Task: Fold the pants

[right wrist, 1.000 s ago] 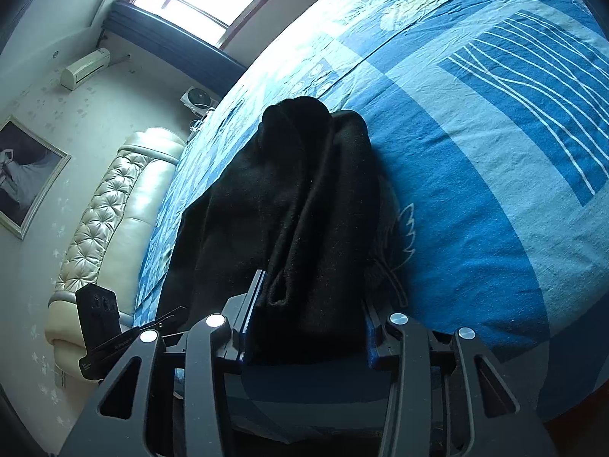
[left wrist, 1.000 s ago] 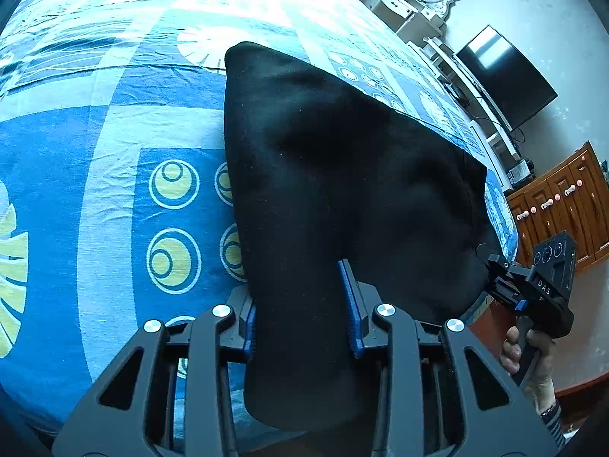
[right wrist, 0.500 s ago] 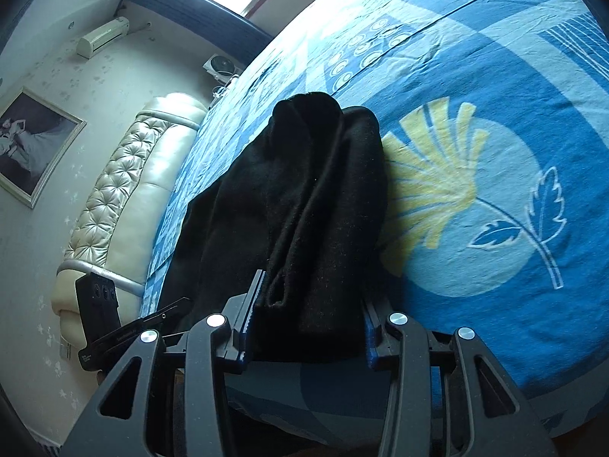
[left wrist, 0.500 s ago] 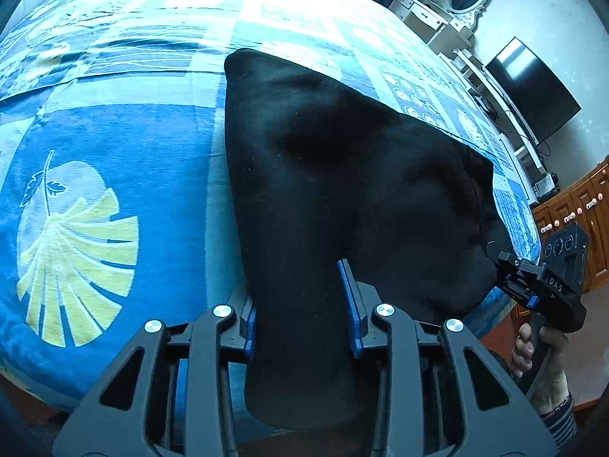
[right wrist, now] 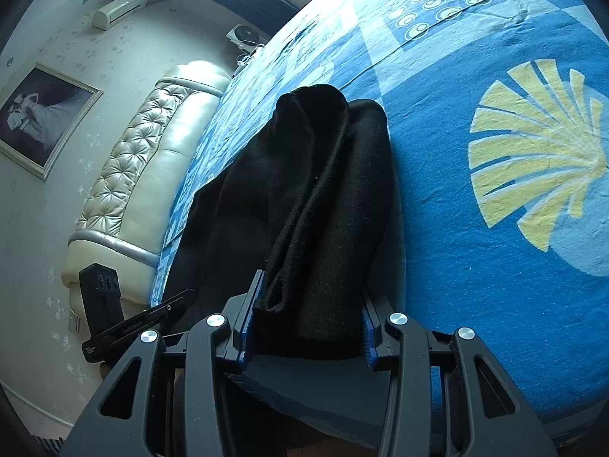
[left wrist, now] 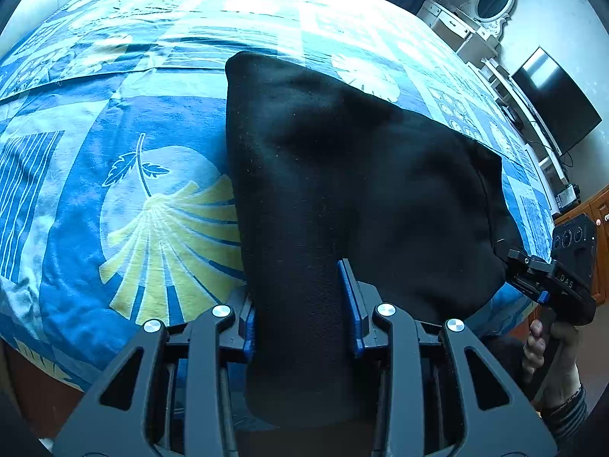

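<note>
Black pants (left wrist: 342,190) lie near the bed's (left wrist: 114,209) edge; my left gripper (left wrist: 300,304) and right gripper (right wrist: 308,320) each clamp them.

Left claw (left wrist: 300,308) – black angular frame, blue finger pads (left wrist: 349,304), silver screw heads. Right claw (right wrist: 306,323) alike; white "DAS" lettering. Right hand (left wrist: 553,354) – bare skin, dark ribbed cuff.

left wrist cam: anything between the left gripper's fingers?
Yes. A bunched end of the black pants fills the gap of the left gripper, both blue pads against it. The left wrist view shows it.
</note>
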Available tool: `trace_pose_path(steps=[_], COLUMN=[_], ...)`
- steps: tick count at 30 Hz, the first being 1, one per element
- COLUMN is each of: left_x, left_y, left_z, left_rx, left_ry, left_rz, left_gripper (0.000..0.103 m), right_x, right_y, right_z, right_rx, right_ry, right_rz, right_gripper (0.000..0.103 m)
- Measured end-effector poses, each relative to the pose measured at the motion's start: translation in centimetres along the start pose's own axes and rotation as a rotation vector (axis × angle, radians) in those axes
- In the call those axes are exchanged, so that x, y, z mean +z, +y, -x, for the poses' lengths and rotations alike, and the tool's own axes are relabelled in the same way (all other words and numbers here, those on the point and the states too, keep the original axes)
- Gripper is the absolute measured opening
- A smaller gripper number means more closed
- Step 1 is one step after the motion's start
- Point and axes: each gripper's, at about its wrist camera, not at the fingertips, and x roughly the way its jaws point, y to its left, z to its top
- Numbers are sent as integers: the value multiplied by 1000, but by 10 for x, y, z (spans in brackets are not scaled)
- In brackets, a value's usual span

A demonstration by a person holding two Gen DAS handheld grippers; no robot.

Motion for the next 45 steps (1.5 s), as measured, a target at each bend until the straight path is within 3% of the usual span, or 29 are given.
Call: trace_pose_path(steps=[5,16,18,21,25,27,29,32,35,37,38,39,40,41,45], left_x=[-1,-5,-5,-5,2,10,20,40,62,72,76,79,82,84,96], left_y=[-8,-2,0,6,19,26,32,36,44,50,54,57,58,57,51], left_z=[-2,-7,-8,-8,0,5,6,-7,-33,-53,-61,-64,-65,-65,-59], left_rx=[41,45,41,-7,-97,-146,-186,-191,-202,-234,-256,-273,-277,-295,-259], left_ry=[-17,-25,-29,-45,-54,-76,-101,-115,-77,-8,23,37,39,47,43], left_rz=[-52,-43,-41,-33,-20,-18,-16,-16,14,53,65,72,64,52,22], left_gripper=[37,45,50,63,66,76,79,79,80,80,80,76,66,48,29], right_x=[-3,-4,-4,-3,4,13,25,47,66,74,75,76,76,76,82], right_y=[-8,-11,-12,-15,-7,-8,-12,-16,-17,-17,-15,-9,-4,-1,12], right_z=[1,2,2,5,18,27,29,13,-12,-28,-36,-42,-47,-49,-42], right_rx=[-12,-16,-10,17,2,16,42,66,70,60,63,40,24,30,46], right_ry=[6,14,18,18,0,-38,-64,-66,-43,-20,5,22,38,41,-4], right_rz=[-22,-26,-32,-55,-5,1,-24,-48,-62,-68,-52,-16,10,14,48], right_gripper=[43,42,43,49,61,66,69,70,78,77,72,64,53,44,33])
